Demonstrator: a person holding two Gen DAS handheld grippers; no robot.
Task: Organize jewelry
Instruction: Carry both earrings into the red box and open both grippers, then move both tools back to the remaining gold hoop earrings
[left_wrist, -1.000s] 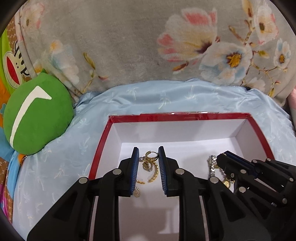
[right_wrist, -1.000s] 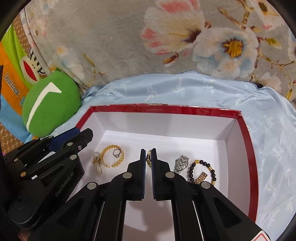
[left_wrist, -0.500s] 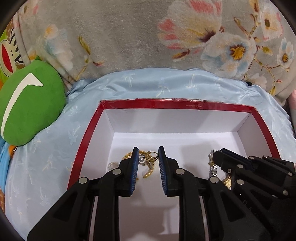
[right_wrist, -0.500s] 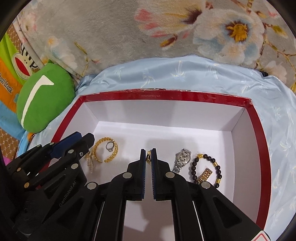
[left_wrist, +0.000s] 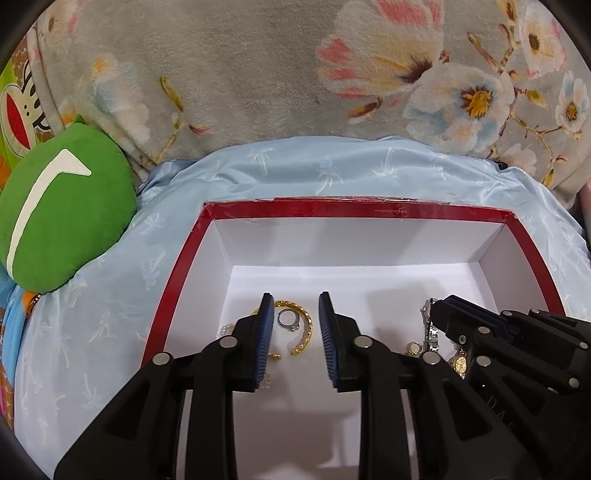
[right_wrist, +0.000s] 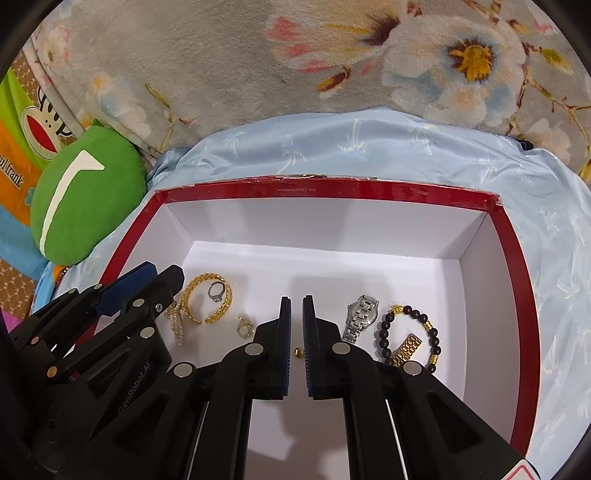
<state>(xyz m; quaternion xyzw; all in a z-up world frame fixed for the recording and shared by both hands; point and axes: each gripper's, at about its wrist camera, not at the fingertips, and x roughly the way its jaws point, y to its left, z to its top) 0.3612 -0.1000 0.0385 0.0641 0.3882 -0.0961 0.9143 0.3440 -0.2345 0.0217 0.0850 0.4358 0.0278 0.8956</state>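
A red-rimmed white box (left_wrist: 369, 212) (right_wrist: 332, 188) holds the jewelry. My left gripper (left_wrist: 295, 295) (right_wrist: 164, 271) hangs over its left part, jaws opening, nothing pressed between the pads. Beyond them lie a gold bracelet (left_wrist: 306, 328) (right_wrist: 228, 299) and a silver ring (left_wrist: 293, 326) (right_wrist: 213, 296). A small gold earring (right_wrist: 244, 326) (left_wrist: 413, 347) rests on the floor between the grippers. My right gripper (right_wrist: 295, 299) (left_wrist: 443, 304) is shut to a slit. A tiny gold piece (right_wrist: 298, 352) shows in that slit; I cannot tell whether the pads touch it.
A pearl piece (right_wrist: 175, 325), a silver watch (right_wrist: 360, 317), a dark bead bracelet (right_wrist: 382, 334) and a gold clasp (right_wrist: 406, 345) also lie in the box. It sits on light blue cloth (left_wrist: 332, 166). A green cushion (left_wrist: 62, 206) is left, a floral blanket (left_wrist: 258, 74) behind.
The gold earring that sat between the left pads now lies on the box floor, and the left jaws stand wider. The gold piece at the right tips now shows farther back in the slit.
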